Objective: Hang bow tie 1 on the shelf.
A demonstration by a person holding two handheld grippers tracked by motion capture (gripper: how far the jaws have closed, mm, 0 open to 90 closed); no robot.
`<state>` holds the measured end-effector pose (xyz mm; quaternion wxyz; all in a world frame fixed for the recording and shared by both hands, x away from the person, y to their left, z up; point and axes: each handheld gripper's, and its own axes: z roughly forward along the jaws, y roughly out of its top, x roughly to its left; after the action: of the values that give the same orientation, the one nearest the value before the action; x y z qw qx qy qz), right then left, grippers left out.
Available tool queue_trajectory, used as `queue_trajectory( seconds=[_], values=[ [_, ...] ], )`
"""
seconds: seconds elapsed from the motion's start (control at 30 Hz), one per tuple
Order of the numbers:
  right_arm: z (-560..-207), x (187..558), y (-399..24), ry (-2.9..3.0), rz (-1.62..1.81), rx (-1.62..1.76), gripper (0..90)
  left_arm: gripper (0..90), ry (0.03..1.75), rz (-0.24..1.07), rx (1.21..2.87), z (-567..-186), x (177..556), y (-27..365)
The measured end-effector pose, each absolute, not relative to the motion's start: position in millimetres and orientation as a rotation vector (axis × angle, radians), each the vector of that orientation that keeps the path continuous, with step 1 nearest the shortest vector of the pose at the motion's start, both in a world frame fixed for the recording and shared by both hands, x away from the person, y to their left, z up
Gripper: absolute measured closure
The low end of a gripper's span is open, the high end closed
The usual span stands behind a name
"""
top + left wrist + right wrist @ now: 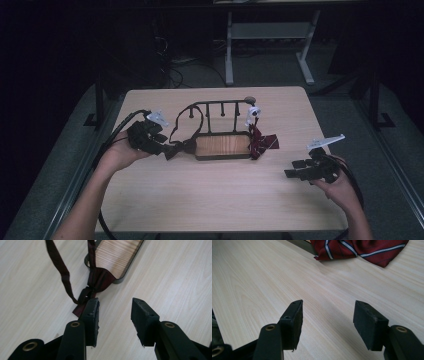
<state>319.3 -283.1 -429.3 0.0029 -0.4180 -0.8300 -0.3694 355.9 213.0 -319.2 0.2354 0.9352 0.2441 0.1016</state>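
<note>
Lying at the left end of the rack's wooden tray (222, 145), half on the tray rim and half on the worktop (210, 195): dark maroon bow tie (100, 278), knot bunched, thin strap (60, 267) looping up toward the rack's peg rail (220, 103). Loose tail end touching the outer side of one pad of the left tool (114, 305), not between the pads; left tool released, gap bare. Likely snags, by judgement: catching that tail with a sideways move and dragging the bow off the tray; tugging the strap and tipping the light rack; closing on strap alone and letting the knot swing. Second tie, red with pale stripes (362, 250), heaped at the tray's right end. Right tool (328, 320) released too, resting low over bare worktop, well apart from it.
</note>
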Motion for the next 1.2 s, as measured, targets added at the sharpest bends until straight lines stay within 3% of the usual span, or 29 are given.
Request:
queue_trajectory(
  seconds=[0.63,1.2],
  values=[
    [-429.3,319.2,-285.5,-2.602,-1.159,-1.316,40.7,55.5,0.665,0.25,2.532,-349.6,342.6,215.8],
    [-431.3,319.8,-286.2,-2.599,-1.155,-1.318,40.7,46.0,0.685,0.235,2.507,-375.8,334.6,220.5]
  ],
)
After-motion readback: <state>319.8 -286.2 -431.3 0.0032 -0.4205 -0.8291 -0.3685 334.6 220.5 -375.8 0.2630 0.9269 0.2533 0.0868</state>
